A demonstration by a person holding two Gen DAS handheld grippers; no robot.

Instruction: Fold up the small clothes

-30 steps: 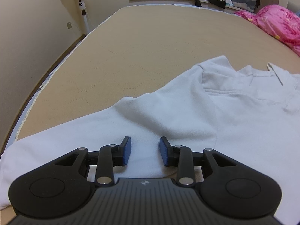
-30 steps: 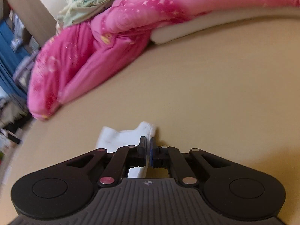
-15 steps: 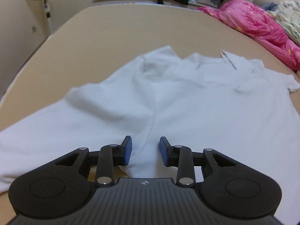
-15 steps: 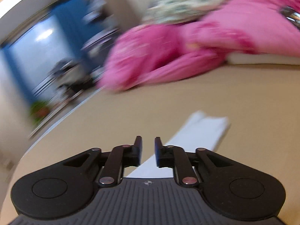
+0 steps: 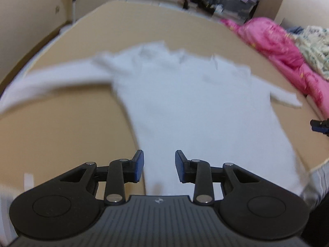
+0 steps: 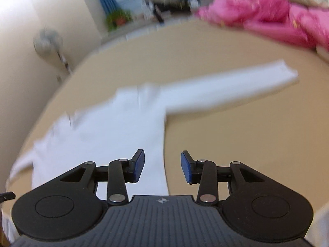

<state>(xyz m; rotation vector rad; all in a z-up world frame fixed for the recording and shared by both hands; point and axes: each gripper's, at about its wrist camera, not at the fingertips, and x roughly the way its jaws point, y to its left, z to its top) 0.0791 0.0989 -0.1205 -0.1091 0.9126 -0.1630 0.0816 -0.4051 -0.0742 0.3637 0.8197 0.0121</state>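
White and soft, the shirt (image 5: 185,107) is lying flat on the tan bed (image 5: 61,123), with both long sleeves sticking out to the sides. The pictures are blurry, so small parts of the shirt are hard to see.

The left claw (image 5: 159,165) is hanging above the bottom part of the shirt. Its jaws are standing apart and nothing is between them. The right claw (image 6: 162,166) is hanging over the side edge of the shirt. Its jaws have just been opening, and they are gripping nothing.

The left view is showing the whole shirt from its bottom end, with the collar at the far side. A tip of the right claw is peeking in at the right edge. The right view is showing one long sleeve (image 6: 236,86) stretching out across the bed.

A pink blanket (image 5: 273,41) is sitting beside the bed. Only the right view is showing a fan (image 6: 48,41) by the wall. A green plant (image 6: 117,18) is sitting far back.
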